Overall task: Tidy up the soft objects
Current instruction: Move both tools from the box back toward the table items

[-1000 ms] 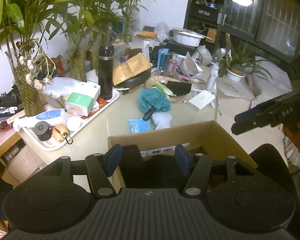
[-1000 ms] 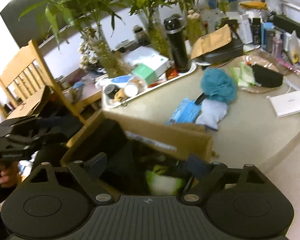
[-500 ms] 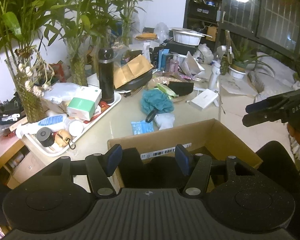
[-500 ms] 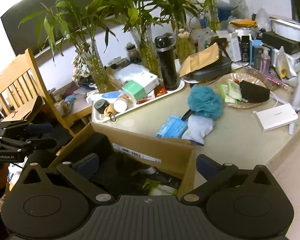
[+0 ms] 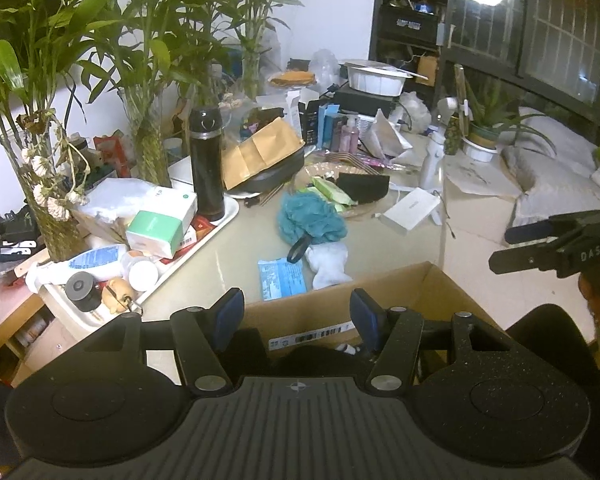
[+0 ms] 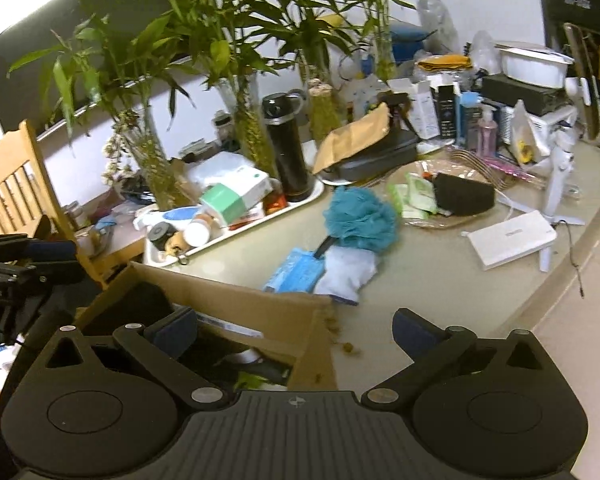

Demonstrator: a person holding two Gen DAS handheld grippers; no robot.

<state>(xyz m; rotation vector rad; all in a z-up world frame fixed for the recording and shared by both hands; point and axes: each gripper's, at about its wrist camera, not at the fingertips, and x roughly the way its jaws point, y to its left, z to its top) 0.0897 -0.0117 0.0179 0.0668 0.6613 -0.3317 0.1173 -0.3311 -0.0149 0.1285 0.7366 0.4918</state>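
An open cardboard box (image 5: 340, 304) (image 6: 240, 308) sits at the near edge of the table, with dark items and a scrap of green (image 6: 256, 380) inside. My left gripper (image 5: 298, 316) hovers over it, open, with nothing between its pads. My right gripper (image 6: 294, 328) stands open very wide over the box's right corner, also with nothing in it. Beyond the box lie a teal bath pouf (image 5: 310, 218) (image 6: 360, 218), a white soft pouch (image 5: 328, 260) (image 6: 348, 270) and a blue packet (image 5: 282, 278) (image 6: 296, 272). Each gripper shows at the edge of the other's view.
A white tray (image 5: 220, 232) holds a black flask (image 5: 207, 164), boxes and bottles at the left. Vases of bamboo (image 5: 148, 156) stand behind. A dish with a black pouch (image 5: 362, 188) and a white flat box (image 5: 410, 208) lie to the right. A wooden chair (image 6: 12, 196) stands beside the table.
My right gripper's jaws have spread wider and it has swung up and right from the box's inside towards the table. The green and white thing stays in the box. The left gripper drifted slightly.
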